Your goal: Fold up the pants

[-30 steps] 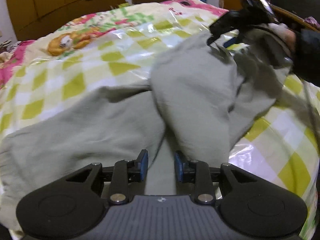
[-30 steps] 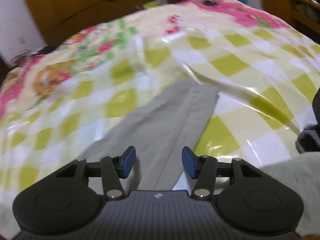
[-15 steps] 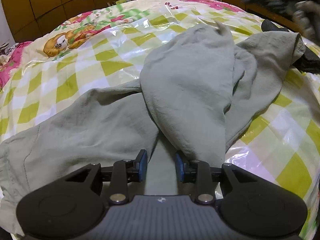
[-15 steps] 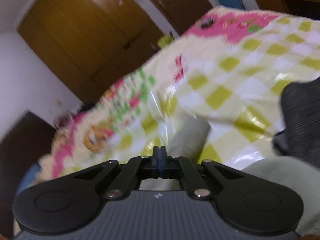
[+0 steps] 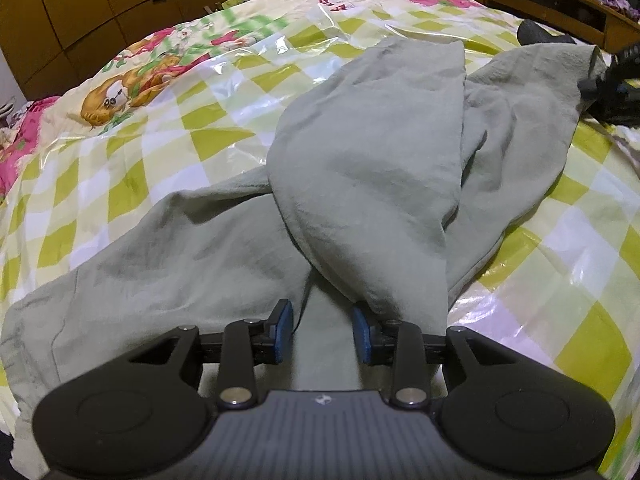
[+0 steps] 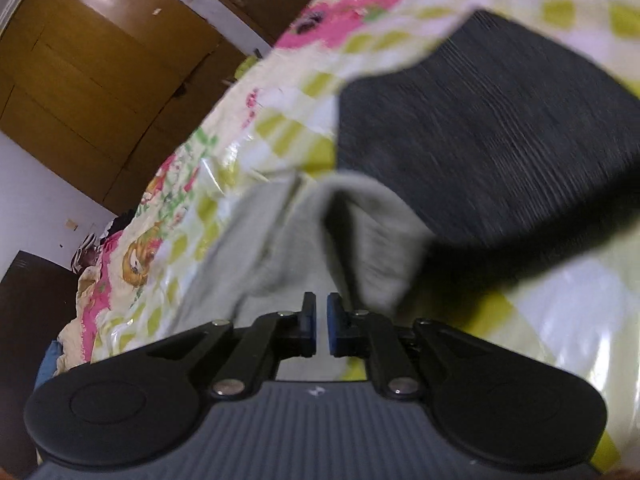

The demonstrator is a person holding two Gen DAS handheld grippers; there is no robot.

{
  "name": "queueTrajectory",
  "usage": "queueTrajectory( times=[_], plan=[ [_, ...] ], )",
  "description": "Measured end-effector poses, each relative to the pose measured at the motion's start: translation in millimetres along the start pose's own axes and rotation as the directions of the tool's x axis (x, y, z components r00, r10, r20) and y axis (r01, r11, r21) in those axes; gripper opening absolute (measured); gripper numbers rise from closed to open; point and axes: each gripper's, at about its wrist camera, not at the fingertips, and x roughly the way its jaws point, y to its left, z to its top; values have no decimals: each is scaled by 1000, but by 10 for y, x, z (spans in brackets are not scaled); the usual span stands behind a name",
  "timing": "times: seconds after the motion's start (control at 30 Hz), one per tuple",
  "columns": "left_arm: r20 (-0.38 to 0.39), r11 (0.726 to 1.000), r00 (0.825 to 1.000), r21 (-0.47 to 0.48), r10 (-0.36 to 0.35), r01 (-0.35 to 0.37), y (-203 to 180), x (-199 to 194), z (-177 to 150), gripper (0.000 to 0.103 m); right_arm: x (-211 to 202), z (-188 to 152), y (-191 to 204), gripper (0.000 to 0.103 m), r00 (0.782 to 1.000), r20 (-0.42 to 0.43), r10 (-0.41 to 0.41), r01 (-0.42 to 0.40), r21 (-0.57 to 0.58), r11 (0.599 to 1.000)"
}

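Pale grey-green pants (image 5: 360, 168) lie on the checked bedcover, one leg crossed over the other, waist part at the near left. My left gripper (image 5: 322, 330) is open, its blue pads either side of a strip of pants fabric at the crotch. My right gripper (image 6: 319, 330) has its jaws almost closed on the edge of a pant leg (image 6: 304, 236); it shows at the right edge of the left wrist view (image 5: 612, 80), holding the leg end. The view is tilted and blurred.
The bed has a glossy yellow-green checked cover (image 5: 192, 112) with pink cartoon print. A dark ribbed garment (image 6: 500, 132) lies beside the pant leg. Brown wardrobes (image 5: 80, 12) stand behind; a wooden desk (image 5: 560, 4) is at the far right.
My right gripper closed, then swung down to the pant leg end and took hold of it. The crossed leg settled flat on the bed. My left gripper stayed in place.
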Motion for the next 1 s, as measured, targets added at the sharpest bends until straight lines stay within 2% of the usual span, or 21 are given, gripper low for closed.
queueTrajectory(
  times=[0.03,0.07,0.1,0.13,0.2,0.27,0.33,0.4,0.5,0.57,0.63,0.67,0.8,0.83,0.9,1.0],
  plan=[
    [-4,1000,1000,6,2,-2,-9,4,9,47,42,-20,-41,12,1000,-27,-6,5,-12,1000],
    [-8,1000,1000,9,4,-4,-12,9,14,47,79,-38,-64,12,998,-27,-51,51,-33,998],
    [-11,1000,1000,8,7,-6,-15,10,21,47,95,-39,-80,13,995,-13,-96,95,-60,994],
    [-15,1000,1000,8,10,-10,-21,10,29,47,96,-19,-103,10,995,5,-103,103,-80,991],
    [-19,1000,1000,14,16,-16,-41,11,47,47,50,101,-184,10,985,81,-150,155,-52,987],
    [-20,1000,1000,17,18,-18,-70,18,77,47,50,258,-333,3,987,79,-137,137,6,991],
    [-22,1000,1000,21,18,-17,-91,34,101,47,64,370,-406,1,987,80,-141,139,30,990],
    [-24,1000,1000,25,19,-19,-106,48,123,47,15,489,-367,0,973,148,-178,183,-24,983],
    [-28,999,999,27,20,-19,-115,61,133,47,-136,771,-458,0,940,262,-219,229,-10,973],
    [-29,1000,999,22,22,-21,-119,65,137,47,-160,915,-506,0,941,222,-256,258,21,966],
    [-27,1000,999,13,22,-22,-118,66,133,47,-237,822,-414,16,951,180,-250,254,5,967],
    [-25,1000,999,6,21,-21,-111,65,131,47,-306,694,-339,18,954,170,-248,255,-16,967],
    [-21,1000,1000,-5,17,-17,-93,66,110,47,-548,278,-247,38,979,164,-125,118,51,992],
    [-21,1000,1000,-1,17,-17,-94,65,108,47,-565,253,-273,47,980,167,-104,95,62,993],
    [-24,1000,1000,10,20,-20,-99,69,108,47,-428,295,-323,57,987,142,-78,66,88,994],
    [-26,1000,999,12,23,-23,-105,72,109,47,-112,445,-419,56,985,158,-71,47,148,988]
  ],
)
